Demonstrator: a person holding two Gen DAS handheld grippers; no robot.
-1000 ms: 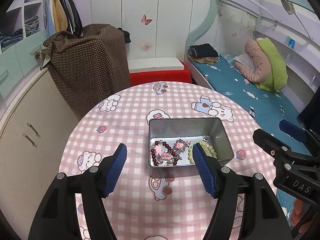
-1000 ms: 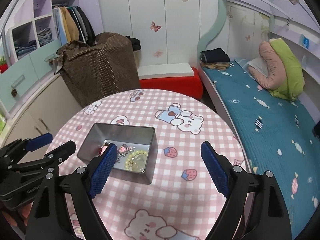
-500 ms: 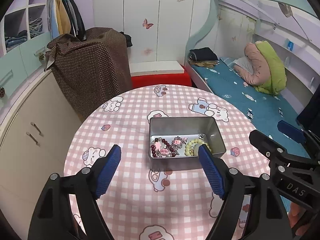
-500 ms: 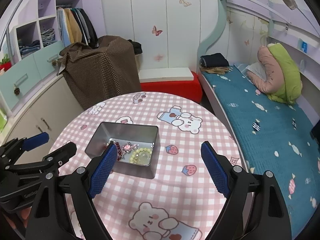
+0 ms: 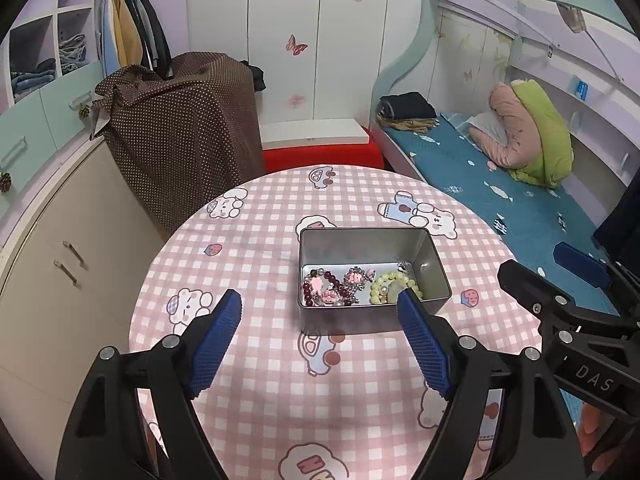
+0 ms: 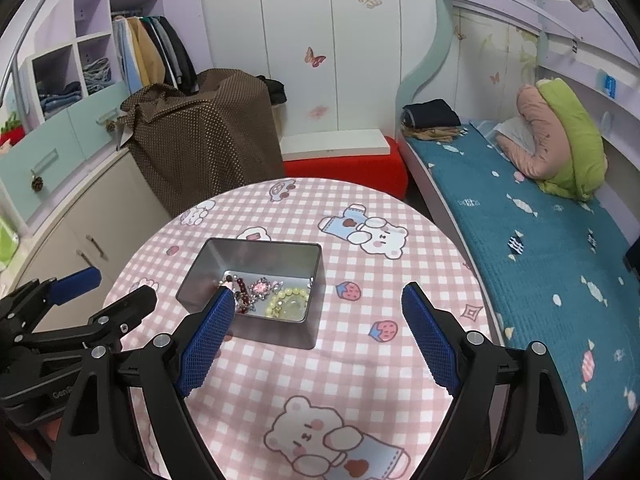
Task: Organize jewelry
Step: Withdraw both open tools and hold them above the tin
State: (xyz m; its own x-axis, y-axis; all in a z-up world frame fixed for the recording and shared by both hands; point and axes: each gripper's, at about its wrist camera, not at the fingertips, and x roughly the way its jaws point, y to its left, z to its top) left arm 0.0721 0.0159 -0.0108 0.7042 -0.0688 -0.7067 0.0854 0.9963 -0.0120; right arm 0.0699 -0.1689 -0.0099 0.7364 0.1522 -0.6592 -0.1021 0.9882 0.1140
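Round counter (image 5: 260, 264) covered in a pink-and-white checked cloth printed with bears and strawberries. Open metal tin (image 5: 372, 244) sits near the counter's centre, lid off. Inside, along the near wall: dark red bead bracelet (image 5: 316, 292) at 9 o'clock, pink-and-silver charm piece (image 5: 356, 278) in the middle, pale yellow bead bracelet (image 5: 394, 288) at 3 o'clock. All jewelry lies in the tin; the cloth around it carries no loose pieces.

Left gripper (image 5: 320, 308): fingers spread wide, holding nothing, above the cloth at the tin's 6 o'clock side. Its right blue pad overlaps the tin's near corner in the left wrist view; contact cannot be judged.

Right gripper (image 6: 318, 304): fingers spread wide, empty, above the cloth; the tin (image 6: 256, 276) lies toward its 10 o'clock, left pad overlapping the tin's near corner.

Room: white wardrobe doors (image 6: 320, 52) with butterfly stickers at 12 o'clock; red bench (image 6: 348, 168) topped by a white board below them. Brown dotted cloth (image 5: 180, 136) draped over a bulky object at 10 o'clock, open shelves and hanging clothes behind it. Bed (image 6: 540, 232) with teal sheet at 3 o'clock, carrying folded dark clothes and a pink-and-green bedding roll (image 6: 560, 132).
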